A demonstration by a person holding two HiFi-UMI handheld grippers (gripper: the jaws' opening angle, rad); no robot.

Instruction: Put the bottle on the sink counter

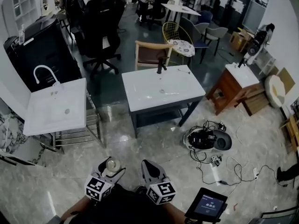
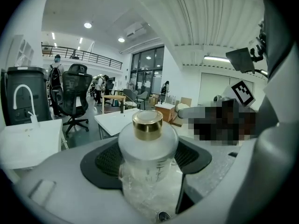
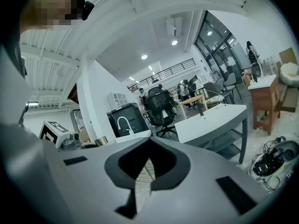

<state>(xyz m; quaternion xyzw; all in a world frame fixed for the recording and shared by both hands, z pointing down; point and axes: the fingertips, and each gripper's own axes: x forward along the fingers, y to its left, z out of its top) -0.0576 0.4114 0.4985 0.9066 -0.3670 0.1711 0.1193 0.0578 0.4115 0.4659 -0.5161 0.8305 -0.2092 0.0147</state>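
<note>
My left gripper (image 1: 114,168) is shut on a frosted white bottle (image 2: 147,157) with a gold cap (image 2: 147,124); the bottle (image 1: 112,165) shows at the bottom of the head view, held upright between the black pads (image 2: 111,160). My right gripper (image 1: 150,167) hangs beside it, shut with nothing in it; its jaws meet in the right gripper view (image 3: 148,164). The white sink counter (image 1: 159,88) with a dark faucet (image 1: 161,68) stands ahead across the floor. A second white sink (image 1: 56,107) with a curved white faucet (image 1: 43,72) stands to the left.
A round robot unit with tangled cables (image 1: 205,139) lies on the floor right of the counter. A wooden stand (image 1: 233,87) is at the right, chairs (image 1: 149,54) behind the counter, a black cabinet (image 1: 42,45) at left, a tablet (image 1: 208,203) near my feet.
</note>
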